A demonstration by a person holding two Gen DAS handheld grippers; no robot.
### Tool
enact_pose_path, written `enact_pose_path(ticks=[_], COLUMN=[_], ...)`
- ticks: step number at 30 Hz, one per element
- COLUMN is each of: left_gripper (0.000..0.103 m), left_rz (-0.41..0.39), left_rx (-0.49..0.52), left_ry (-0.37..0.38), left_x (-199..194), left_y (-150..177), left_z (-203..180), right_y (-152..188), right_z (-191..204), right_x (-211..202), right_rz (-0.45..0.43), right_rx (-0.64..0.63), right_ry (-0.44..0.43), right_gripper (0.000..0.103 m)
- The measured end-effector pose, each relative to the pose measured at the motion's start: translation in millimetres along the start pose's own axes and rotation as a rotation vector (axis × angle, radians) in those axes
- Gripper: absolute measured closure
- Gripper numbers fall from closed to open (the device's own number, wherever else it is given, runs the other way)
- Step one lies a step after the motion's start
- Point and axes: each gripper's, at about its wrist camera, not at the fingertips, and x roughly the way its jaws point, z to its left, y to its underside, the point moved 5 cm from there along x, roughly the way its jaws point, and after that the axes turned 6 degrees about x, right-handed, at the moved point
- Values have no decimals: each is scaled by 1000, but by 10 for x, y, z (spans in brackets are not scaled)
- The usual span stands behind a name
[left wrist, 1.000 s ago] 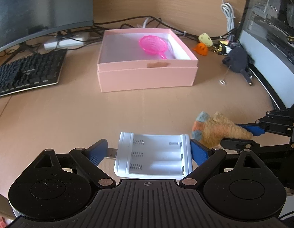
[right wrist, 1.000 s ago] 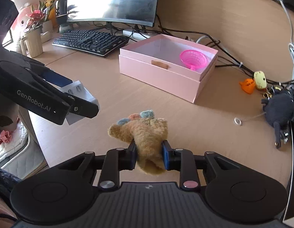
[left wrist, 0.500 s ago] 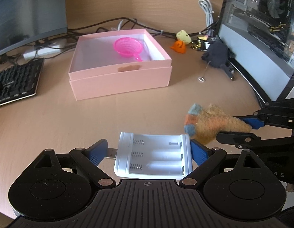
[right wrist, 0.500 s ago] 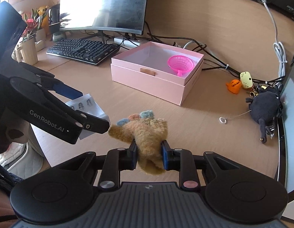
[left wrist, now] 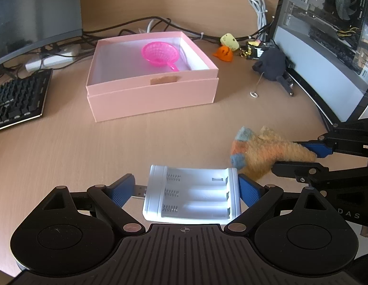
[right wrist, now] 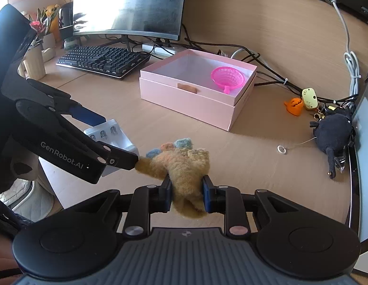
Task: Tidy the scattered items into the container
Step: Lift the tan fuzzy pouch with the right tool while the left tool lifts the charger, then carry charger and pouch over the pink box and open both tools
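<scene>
A white battery charger sits between the blue pads of my left gripper, which is shut on it, held above the desk. My right gripper is shut on a fuzzy tan plush toy with blue and orange spots. In the right wrist view the left gripper holds the charger right against the plush's left tip. The open pink box stands further back on the desk with a pink strainer inside. From the left wrist view the right gripper and plush are at the right.
A black keyboard and monitor stand at the back left. An orange figure, yellow charm and black plush lie at the right beside the PC case. Cables run behind the box. The desk edge is near left.
The left wrist view has swung right, so the box sits further left. The two grippers have come closer together; the left one now meets the plush's tip. Both grips are unchanged.
</scene>
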Motion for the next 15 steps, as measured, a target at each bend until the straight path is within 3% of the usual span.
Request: enact_pose_path(ticks=[8,15], left_gripper=[8,8], left_rz=[-36,-102], left_rx=[13,61], left_ry=[15,44], left_x=[11,126], left_y=[-205,-767], left_z=[298,652], right_y=[-99,-199], right_z=[113,274], right_x=[68,4], right_rz=[5,-10], right_rx=[19,63], right_ry=[36,97], right_gripper=[79,79])
